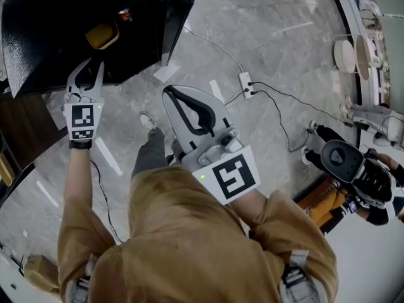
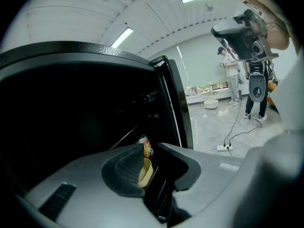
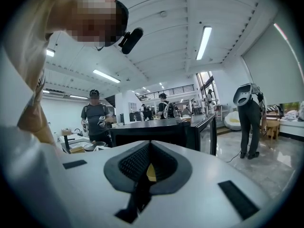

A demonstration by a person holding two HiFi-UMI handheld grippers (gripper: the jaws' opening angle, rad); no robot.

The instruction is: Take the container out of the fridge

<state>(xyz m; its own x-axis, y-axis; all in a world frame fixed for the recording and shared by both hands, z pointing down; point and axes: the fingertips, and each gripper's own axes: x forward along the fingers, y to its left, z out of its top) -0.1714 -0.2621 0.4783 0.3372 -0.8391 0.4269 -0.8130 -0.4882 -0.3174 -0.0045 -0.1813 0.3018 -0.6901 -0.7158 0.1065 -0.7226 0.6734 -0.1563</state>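
Two grippers face the open black fridge (image 1: 57, 17). The left gripper (image 1: 93, 66), on an outstretched arm, has its jaws apart and empty, near the yellow container (image 1: 103, 35) inside. The right gripper (image 1: 169, 93), held close to the body, is closed on nothing.

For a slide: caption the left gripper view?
Open left gripper aimed into the dark fridge, toward a yellow container.
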